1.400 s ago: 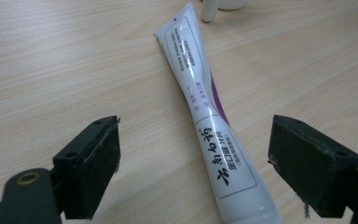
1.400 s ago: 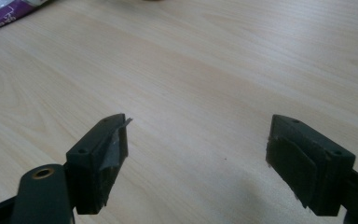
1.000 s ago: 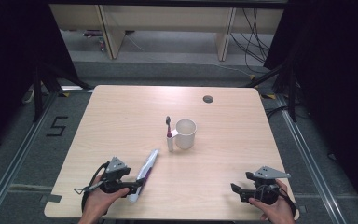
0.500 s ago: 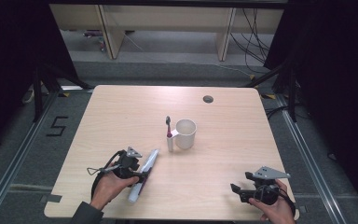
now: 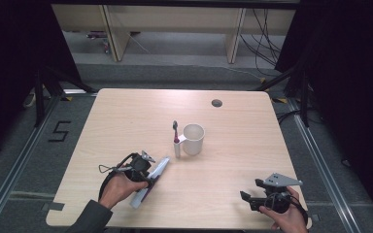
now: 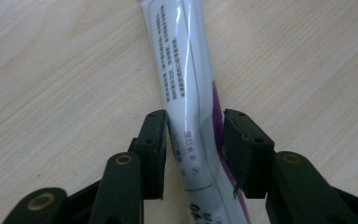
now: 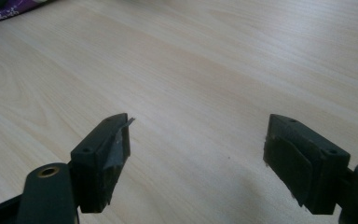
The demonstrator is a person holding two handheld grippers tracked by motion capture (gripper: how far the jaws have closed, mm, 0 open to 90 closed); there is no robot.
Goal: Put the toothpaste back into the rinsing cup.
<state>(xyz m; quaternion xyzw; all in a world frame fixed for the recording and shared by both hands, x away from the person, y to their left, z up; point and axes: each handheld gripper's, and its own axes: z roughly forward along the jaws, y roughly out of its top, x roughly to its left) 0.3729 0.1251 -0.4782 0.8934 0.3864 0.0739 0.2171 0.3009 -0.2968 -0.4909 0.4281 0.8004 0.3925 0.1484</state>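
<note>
Pale wooden table [image 5: 233, 145] on a dark grey floor, with black curtains at both sides and wooden furniture legs beyond the far edge.

Left gripper [image 6: 193, 140]: the jaws straddle one tube of toothpaste [image 6: 186, 84]. The left pad lies against the tube wall; the right pad sits just beside the other wall, and whether it presses cannot be told. The tube lies flat on the table. In the high view the left gripper [image 5: 150, 170] is held by the left hand [image 5: 119, 187] near the front left of the table, and the tube [image 5: 150, 182] has its long axis running from the near edge toward the far right, its far end pointing at the mug [image 5: 193, 138].

Right gripper [image 7: 196, 144]: the jaws are spread wide apart with bare tabletop between them, nothing grasped. In the high view the right gripper [image 5: 252, 196] rests near the front right corner in the right hand [image 5: 286, 218], well apart from the tube.

Change from one second ago: the left gripper has moved forward from the front edge onto the tube. The right gripper has stayed in place.

Count: one tube, one white mug near the table centre, one toothbrush [image 5: 176, 141] standing upright just beside the mug's handle, one dark round hole [image 5: 216, 103] near the far edge, two grippers
</note>
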